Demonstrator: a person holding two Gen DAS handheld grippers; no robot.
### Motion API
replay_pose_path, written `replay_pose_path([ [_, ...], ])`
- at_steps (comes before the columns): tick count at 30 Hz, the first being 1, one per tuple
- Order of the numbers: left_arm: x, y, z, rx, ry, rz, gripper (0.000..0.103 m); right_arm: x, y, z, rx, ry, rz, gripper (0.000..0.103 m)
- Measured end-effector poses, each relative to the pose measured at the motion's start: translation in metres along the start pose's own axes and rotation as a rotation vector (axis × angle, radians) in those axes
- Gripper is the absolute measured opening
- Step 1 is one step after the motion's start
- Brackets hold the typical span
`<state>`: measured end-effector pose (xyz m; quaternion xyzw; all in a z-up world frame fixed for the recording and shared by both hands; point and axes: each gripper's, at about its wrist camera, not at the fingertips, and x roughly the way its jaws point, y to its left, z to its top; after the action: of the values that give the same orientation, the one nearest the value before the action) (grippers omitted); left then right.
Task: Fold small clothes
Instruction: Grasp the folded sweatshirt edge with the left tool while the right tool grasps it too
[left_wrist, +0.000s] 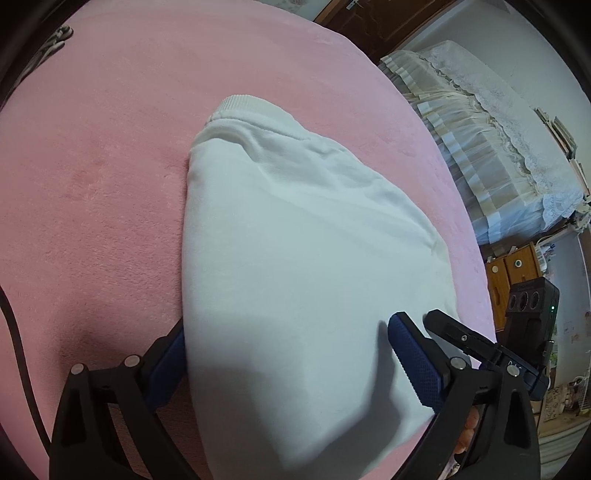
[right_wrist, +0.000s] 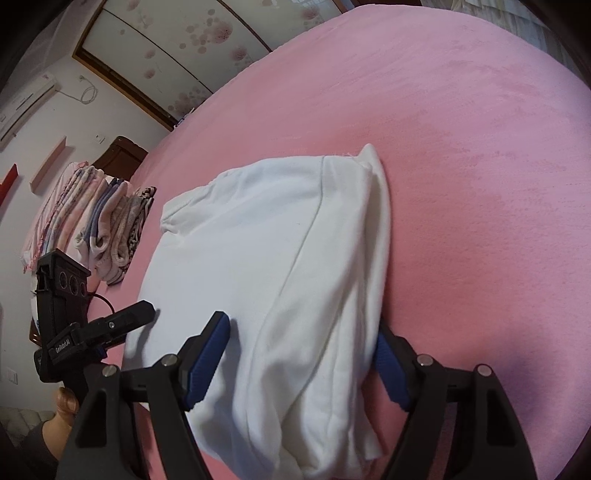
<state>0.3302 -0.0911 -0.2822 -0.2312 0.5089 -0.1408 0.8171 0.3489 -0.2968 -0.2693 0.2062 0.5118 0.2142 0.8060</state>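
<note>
pink blanket (left_wrist: 110, 166) is spread over the bed | white sweatshirt (left_wrist: 295, 240) is laid folded near the near edge | stack of folded clothes (right_wrist: 107, 221) is kept at the left edge | left gripper (left_wrist: 284, 343) and right gripper (right_wrist: 301, 343) are held open astride the sweatshirt's near corners

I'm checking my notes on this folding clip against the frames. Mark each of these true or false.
1. The white fleece garment lies on a pink plush blanket. True.
2. The right gripper is clamped shut beside the garment. False: its blue pads stand wide, with the garment's near edge between them.
3. A stack of folded patterned clothes sits on the blanket beyond the garment. True.
4. The garment is spread fully flat, sleeves out. False: it is already folded into a compact bundle.
5. The left gripper straddles the garment's near edge. True.
</note>
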Motion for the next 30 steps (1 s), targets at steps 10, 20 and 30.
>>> replay_pose_path([
  [10,-0.01,0.004,-0.001,-0.022,-0.031,0.015,0.061,-0.003,-0.001,-0.002,0.019,-0.011,0.014,0.028],
  [20,-0.024,-0.009,0.0,0.055,-0.052,0.09,0.023,-0.007,0.026,-0.001,-0.057,-0.027,-0.116,0.022],
  [30,-0.057,-0.024,-0.001,0.083,-0.089,0.108,0.019,-0.034,0.059,-0.007,-0.13,-0.073,-0.198,0.02],
])
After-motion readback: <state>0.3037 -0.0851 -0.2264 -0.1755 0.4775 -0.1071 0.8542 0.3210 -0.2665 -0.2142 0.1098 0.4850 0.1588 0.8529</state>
